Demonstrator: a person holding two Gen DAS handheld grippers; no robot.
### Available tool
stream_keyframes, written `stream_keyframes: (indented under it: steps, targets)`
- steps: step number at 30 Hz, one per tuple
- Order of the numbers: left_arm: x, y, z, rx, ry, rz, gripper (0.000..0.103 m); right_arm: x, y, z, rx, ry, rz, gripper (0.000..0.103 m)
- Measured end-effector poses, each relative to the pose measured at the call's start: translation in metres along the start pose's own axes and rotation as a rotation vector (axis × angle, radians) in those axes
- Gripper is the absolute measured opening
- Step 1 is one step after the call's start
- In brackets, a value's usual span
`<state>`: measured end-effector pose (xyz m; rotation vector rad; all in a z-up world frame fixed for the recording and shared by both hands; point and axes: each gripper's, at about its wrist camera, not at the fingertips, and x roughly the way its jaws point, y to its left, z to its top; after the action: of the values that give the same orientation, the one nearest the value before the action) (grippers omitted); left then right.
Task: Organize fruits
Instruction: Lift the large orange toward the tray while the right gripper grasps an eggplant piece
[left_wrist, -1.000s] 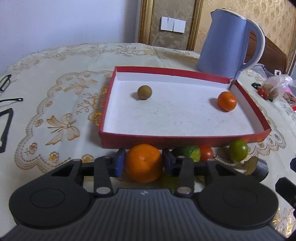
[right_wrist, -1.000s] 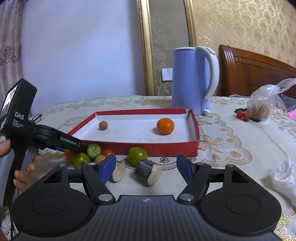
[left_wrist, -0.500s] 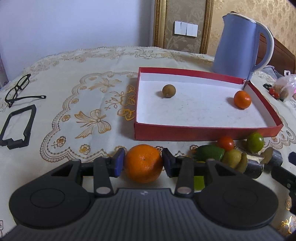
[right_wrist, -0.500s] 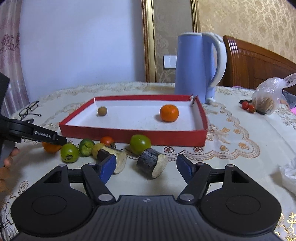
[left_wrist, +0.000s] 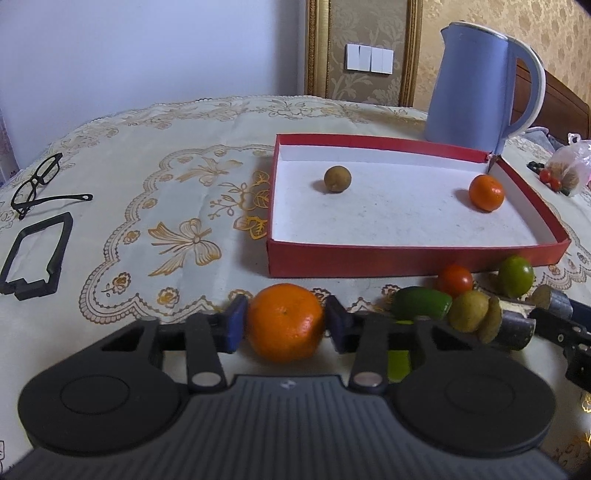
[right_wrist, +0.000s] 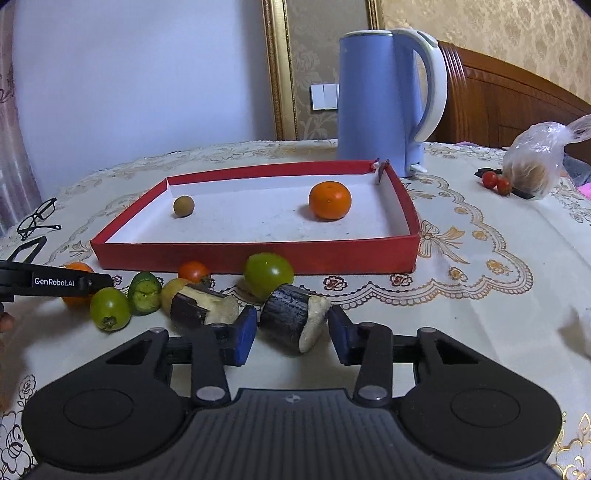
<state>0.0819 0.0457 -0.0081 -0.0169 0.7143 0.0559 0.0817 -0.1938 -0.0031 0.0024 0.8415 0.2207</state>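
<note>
Currently, the left gripper (left_wrist: 285, 325) grasps a mandarin (left_wrist: 285, 322) between its two blue pads, both pads pressed against the fruit's sides. The mandarin sits in front of the red tray (left_wrist: 406, 260), outside its near wall, low over the tablecloth; whether it touches the cloth cannot be told.

Inside the red tray, on the white floor, lie two fruits: a small brown round fruit (left_wrist: 337, 178) toward the far left and a second mandarin (left_wrist: 486, 192) near the far right corner. They are well apart.

To the right of the held mandarin, a row of produce lies along the tray's near wall: a green cucumber piece (left_wrist: 421, 302), a red tomato (left_wrist: 454, 280), a yellowish fruit (left_wrist: 469, 310), a green tomato (left_wrist: 515, 271) and an eggplant piece (left_wrist: 511, 329).

The right gripper (right_wrist: 291, 335) is released, its pads standing on either side of a second eggplant piece (right_wrist: 295, 316) without clamping it; the left pad is just beside the dark skin and the right pad is clear of the cut face.

A blue kettle (left_wrist: 476, 85) stands behind the tray's far right corner. Black eyeglasses (left_wrist: 38, 184) and a black rectangular frame (left_wrist: 35, 254) lie at the left on the cream tablecloth (left_wrist: 166, 206). A plastic bag (right_wrist: 537, 162) rests at the far right with two cherry tomatoes (right_wrist: 495, 181) beside it.
</note>
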Motion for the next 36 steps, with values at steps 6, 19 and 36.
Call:
stream_keyframes:
  steps: [6, 19, 36]
  targets:
    - [-0.002, -0.004, -0.002, 0.018, -0.010, 0.026, 0.040, -0.003, -0.005, -0.001, 0.027, -0.001, 0.015, 0.041]
    - [-0.021, -0.021, 0.012, 0.094, -0.131, 0.188, 0.040, -0.030, -0.022, -0.002, 0.090, -0.063, 0.076, 0.041]
    - [0.014, -0.060, 0.044, 0.206, -0.209, 0.290, 0.041, -0.046, -0.028, 0.000, 0.102, -0.102, 0.095, 0.041]
